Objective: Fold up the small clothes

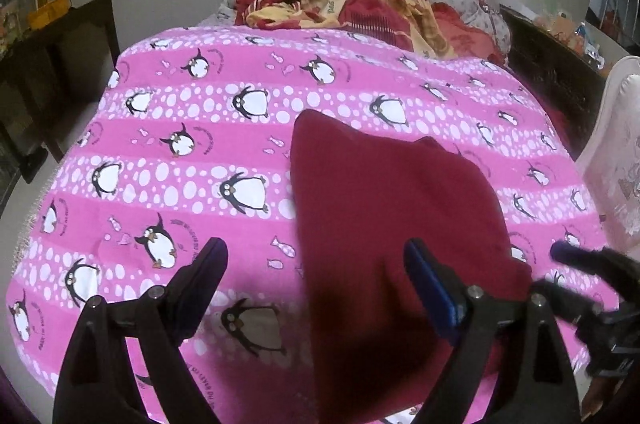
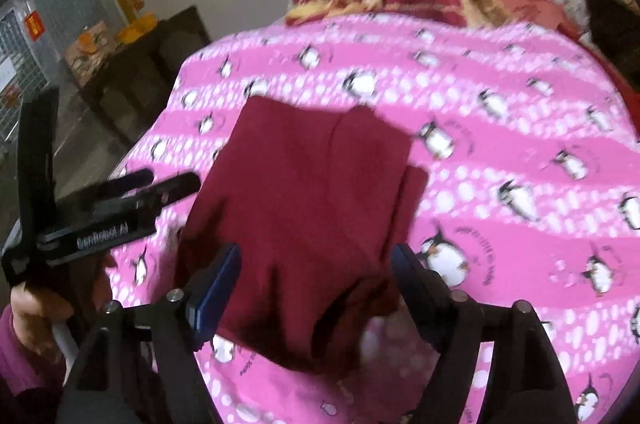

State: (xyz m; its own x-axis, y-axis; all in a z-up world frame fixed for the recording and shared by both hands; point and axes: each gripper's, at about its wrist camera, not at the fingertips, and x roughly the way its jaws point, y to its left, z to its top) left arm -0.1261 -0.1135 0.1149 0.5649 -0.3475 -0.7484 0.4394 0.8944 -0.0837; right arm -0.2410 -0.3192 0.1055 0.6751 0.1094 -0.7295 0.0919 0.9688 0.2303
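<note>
A dark maroon garment (image 1: 380,208) lies folded on a pink bedsheet (image 1: 180,184) printed with penguins. In the left wrist view my left gripper (image 1: 316,252) hovers over the garment's near left edge, jaws wide apart and nothing pressed between them. One of my right gripper's fingers (image 1: 568,254) pokes in at the right. In the right wrist view the garment (image 2: 312,184) shows layered folds, its near end under my right gripper (image 2: 316,256), which stands open with the pads clear of the cloth. My left gripper (image 2: 170,180) sits at the garment's left edge.
A heap of red and yellow bedding (image 1: 340,0) lies at the far end of the bed. A dark wooden table (image 1: 60,64) stands left of it and pale padded furniture (image 1: 616,152) to the right. A hand in a pink sleeve (image 2: 32,304) holds the left gripper.
</note>
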